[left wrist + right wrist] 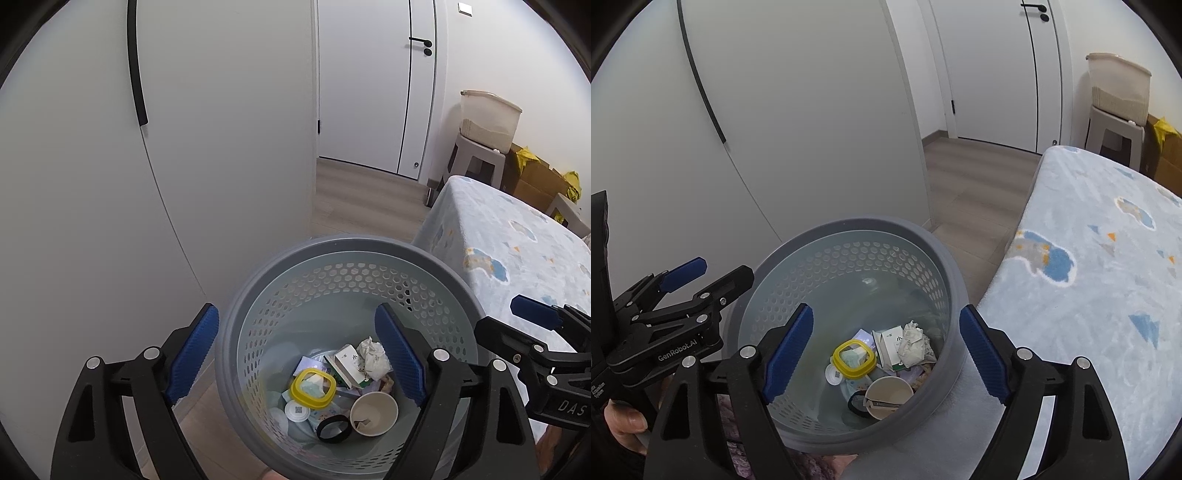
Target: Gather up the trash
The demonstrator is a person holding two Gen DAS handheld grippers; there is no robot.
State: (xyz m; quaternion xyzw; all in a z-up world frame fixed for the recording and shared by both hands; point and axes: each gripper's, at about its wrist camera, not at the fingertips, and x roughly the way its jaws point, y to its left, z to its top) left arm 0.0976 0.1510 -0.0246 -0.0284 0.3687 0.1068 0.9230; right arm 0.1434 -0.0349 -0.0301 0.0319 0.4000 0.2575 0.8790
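A grey perforated trash basket point(236, 332) stands on the floor beside the bed; it also shows in the right wrist view point(953, 288). Inside lie a yellow square lid ring point(313, 387), a paper cup point(373, 412), a crumpled tissue point(373, 356), a small white box point(349, 363), a black ring point(334, 428) and a round white cap point(297, 410). My left gripper point(299, 354) is open and empty above the basket. My right gripper point(886, 350) is open and empty above it too, seen at the right in the left wrist view point(532, 317).
A bed with a light blue patterned blanket point(1089, 280) is to the right. A white wardrobe point(155, 147) stands to the left, a white door point(369, 85) at the back. A stool with a beige bin point(487, 118) and cardboard boxes point(535, 181) stand at the far right.
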